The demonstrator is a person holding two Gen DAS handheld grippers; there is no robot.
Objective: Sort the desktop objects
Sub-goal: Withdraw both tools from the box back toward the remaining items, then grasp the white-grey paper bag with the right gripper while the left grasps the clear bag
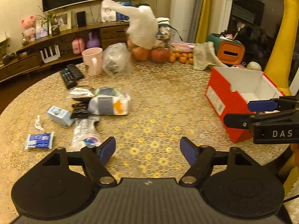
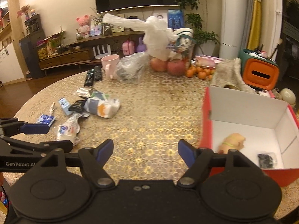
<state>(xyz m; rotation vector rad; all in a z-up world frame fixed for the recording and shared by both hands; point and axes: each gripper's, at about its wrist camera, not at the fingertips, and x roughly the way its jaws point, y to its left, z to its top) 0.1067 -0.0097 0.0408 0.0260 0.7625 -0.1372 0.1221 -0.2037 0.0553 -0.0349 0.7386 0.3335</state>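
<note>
On the gold-patterned round table [image 1: 158, 112] a red box [image 1: 224, 100] [image 2: 205, 130] with a white inside stands open at the right. It holds a pale yellow soft toy [image 2: 233, 141] and a small dark packet [image 2: 266, 159]. At the left lies a loose pile: a white pack with an orange mark [image 1: 110, 104] [image 2: 102, 108], a light blue carton [image 1: 58, 114], a blue tissue pack [image 1: 39, 141], a white tube packet [image 1: 84, 132] and a foil pouch [image 1: 80, 93]. My left gripper [image 1: 147, 147] [image 2: 54, 137] hangs open beside the pile. My right gripper [image 2: 145, 147] [image 1: 241, 113] is open by the box's near left corner. Neither holds anything.
Two black remotes [image 1: 70, 75], a pink mug [image 1: 92, 60], a clear bag [image 1: 115, 59], apples [image 1: 149, 54] under a white bag, small oranges [image 2: 200, 72], a cloth [image 1: 203, 56] and an orange-and-green tissue holder [image 1: 230, 53] line the far side. A yellow chair [image 1: 280, 37] stands at the right.
</note>
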